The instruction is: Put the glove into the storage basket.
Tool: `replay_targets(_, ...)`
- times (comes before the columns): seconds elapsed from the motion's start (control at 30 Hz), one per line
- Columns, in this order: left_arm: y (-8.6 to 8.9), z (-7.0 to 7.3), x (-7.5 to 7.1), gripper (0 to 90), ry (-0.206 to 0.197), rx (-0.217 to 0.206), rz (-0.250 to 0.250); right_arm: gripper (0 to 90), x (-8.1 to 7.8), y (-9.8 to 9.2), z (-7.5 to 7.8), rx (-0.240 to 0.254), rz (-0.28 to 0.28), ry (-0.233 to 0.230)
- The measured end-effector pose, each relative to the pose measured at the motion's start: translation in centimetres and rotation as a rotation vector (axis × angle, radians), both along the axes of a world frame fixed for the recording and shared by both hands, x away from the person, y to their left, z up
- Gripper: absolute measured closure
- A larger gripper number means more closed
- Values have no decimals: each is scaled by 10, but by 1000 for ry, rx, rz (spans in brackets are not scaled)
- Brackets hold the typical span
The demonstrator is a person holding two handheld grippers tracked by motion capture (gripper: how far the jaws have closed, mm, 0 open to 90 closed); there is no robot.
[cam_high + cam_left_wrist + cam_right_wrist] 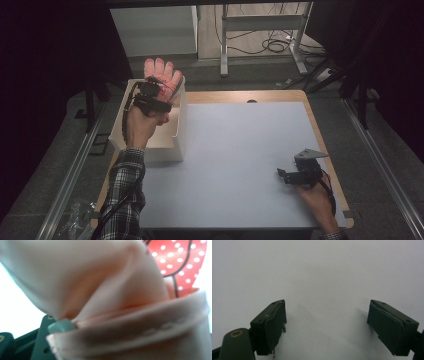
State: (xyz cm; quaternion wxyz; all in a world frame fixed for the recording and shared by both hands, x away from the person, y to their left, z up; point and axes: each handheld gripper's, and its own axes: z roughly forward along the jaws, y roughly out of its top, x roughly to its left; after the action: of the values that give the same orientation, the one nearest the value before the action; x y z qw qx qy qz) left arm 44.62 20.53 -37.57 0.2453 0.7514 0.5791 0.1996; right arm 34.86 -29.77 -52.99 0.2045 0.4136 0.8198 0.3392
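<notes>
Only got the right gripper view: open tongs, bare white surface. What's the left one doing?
Observer: Left tongs are shut on a pink glove, glove fingers pointing away from the person.
Operator: Over what?
Observer: Above the far end of an open white box at the left edge of the table.
Operator: Gripped where?
Observer: In the left gripper view the fabric is pinched near the hemmed cuff, with a red white-dotted patch behind it.

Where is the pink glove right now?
In the high view, the pink glove is at the table's far left, held up by the left gripper over the white box.
</notes>
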Motion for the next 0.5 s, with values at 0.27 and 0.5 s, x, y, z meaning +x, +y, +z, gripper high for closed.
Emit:
replay_targets(0.27,13,-20,6,391,11,-5,43,159,0,0,0,-1,0,-1)
replay_targets(0.5,11,-53,19,384,44,-16,60,159,0,0,0,-1,0,-1)
